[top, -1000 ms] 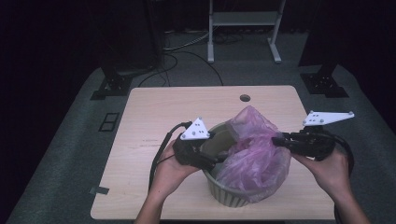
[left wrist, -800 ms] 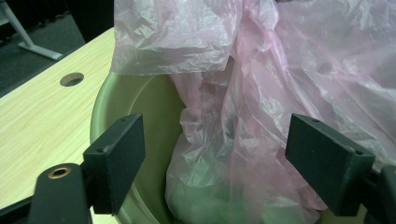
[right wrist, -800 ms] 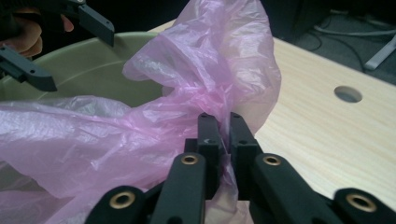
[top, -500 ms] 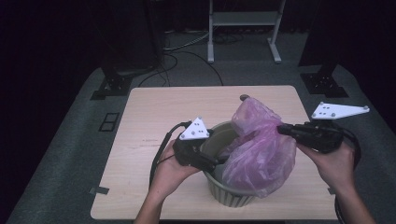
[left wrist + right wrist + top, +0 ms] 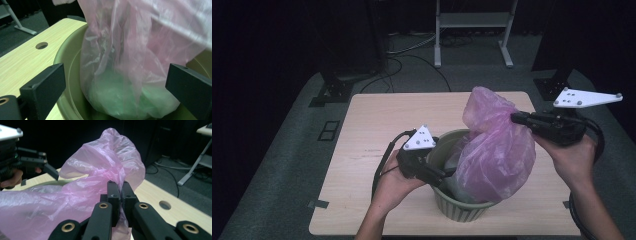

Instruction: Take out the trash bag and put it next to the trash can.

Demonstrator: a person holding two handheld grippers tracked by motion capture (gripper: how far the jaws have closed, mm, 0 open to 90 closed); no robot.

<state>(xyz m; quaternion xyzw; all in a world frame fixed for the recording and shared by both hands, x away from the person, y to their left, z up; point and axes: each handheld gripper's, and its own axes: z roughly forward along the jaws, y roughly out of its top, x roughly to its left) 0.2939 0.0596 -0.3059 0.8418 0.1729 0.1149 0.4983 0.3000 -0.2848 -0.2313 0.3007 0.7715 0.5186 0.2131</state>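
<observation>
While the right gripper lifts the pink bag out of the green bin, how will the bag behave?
The pink bag looks thin and crumpled, so it will probably sag and stretch. The right gripper pinches only a bunched fold, which might slip or tear. The green bin seems light; it may tip.

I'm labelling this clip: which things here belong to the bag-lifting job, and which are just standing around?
In the job:
- pink plastic bag
- green bin
- right gripper, shut on the bag
- left gripper, jaws just opened, at the bin's rim

Just around:
- table
- metal stand
- floor cables
</observation>
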